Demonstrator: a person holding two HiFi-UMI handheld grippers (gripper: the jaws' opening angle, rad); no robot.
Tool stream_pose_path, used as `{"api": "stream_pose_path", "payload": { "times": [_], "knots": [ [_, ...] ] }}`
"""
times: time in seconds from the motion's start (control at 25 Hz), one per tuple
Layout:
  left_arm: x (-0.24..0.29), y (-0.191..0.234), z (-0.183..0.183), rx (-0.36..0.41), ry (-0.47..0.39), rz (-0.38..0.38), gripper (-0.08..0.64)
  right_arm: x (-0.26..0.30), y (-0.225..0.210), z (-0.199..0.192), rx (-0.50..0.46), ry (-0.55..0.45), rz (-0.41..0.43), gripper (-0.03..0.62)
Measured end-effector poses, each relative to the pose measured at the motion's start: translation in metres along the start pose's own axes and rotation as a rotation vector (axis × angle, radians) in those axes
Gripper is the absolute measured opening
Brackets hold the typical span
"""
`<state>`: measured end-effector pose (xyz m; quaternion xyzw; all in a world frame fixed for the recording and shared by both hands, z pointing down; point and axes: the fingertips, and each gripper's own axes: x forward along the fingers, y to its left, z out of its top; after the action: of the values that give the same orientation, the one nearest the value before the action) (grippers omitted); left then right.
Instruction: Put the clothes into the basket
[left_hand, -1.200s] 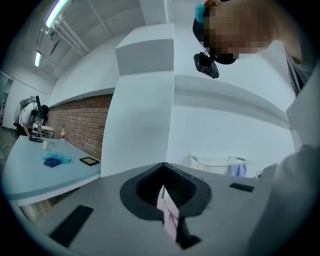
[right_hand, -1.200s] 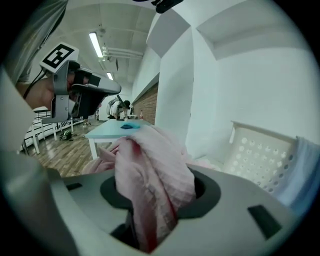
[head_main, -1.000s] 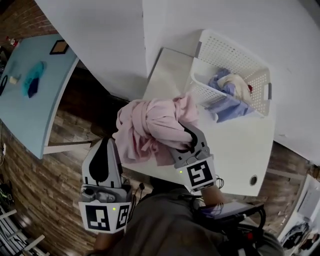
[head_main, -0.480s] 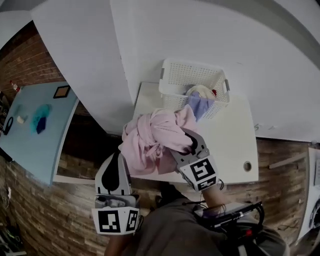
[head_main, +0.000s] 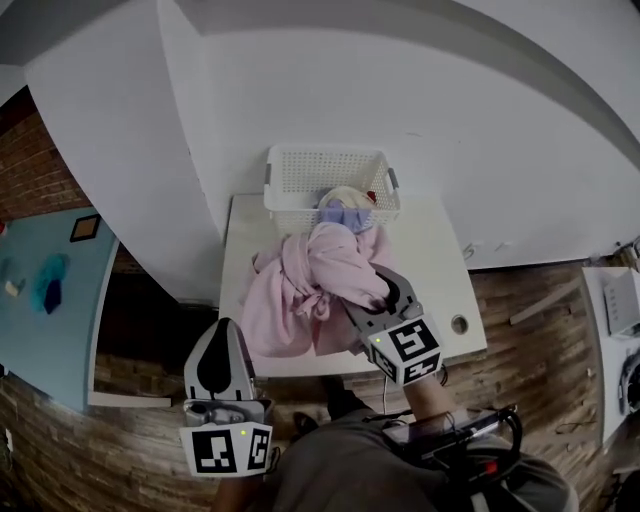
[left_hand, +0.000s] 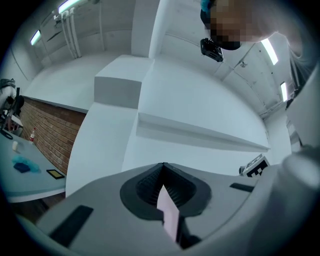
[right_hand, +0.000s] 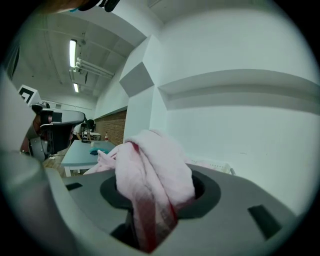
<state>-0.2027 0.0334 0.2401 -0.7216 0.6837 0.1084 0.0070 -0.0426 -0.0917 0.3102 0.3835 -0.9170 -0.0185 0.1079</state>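
A white mesh basket (head_main: 290, 165) stands at the back of the white table (head_main: 440, 270), with blue cloth (head_main: 350, 216) and cream cloth (head_main: 345, 194) inside. My right gripper (head_main: 385, 290) is shut on a bunched pink garment (head_main: 310, 285), which hangs over the table just in front of the basket; its top reaches the basket's front wall. In the right gripper view the pink garment (right_hand: 150, 180) fills the jaws and hides the fingertips. My left gripper (head_main: 222, 335) is lower left, off the table's front edge, beside the garment's hem, jaws together. A thin pale pink sliver (left_hand: 169, 215) shows between them.
White walls stand close behind and to the left of the table. A round hole (head_main: 459, 324) sits in the table's right front corner. A light blue table (head_main: 40, 290) with small teal items stands far left, across a brick-patterned floor (head_main: 60, 440).
The right gripper has carried the pink garment up and forward, from beside the basket to right in front of it. The left gripper has risen and followed, staying shut.
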Motion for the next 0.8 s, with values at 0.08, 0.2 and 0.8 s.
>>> {"api": "stream_pose_path", "payload": {
  "times": [0.08,0.2,0.8],
  "knots": [
    [0.007,-0.008,-0.001,0.003,0.001,-0.019,0.008,-0.004,-0.011,0.002,0.011,-0.008,-0.017,0.207],
    [0.021,-0.018,-0.004,0.010,0.007,-0.040,0.008,-0.006,-0.030,0.005,0.037,-0.025,-0.039,0.207],
    [0.136,-0.029,-0.016,0.041,0.029,-0.062,0.008,0.062,-0.153,0.053,0.091,-0.130,-0.106,0.209]
  ]
}}
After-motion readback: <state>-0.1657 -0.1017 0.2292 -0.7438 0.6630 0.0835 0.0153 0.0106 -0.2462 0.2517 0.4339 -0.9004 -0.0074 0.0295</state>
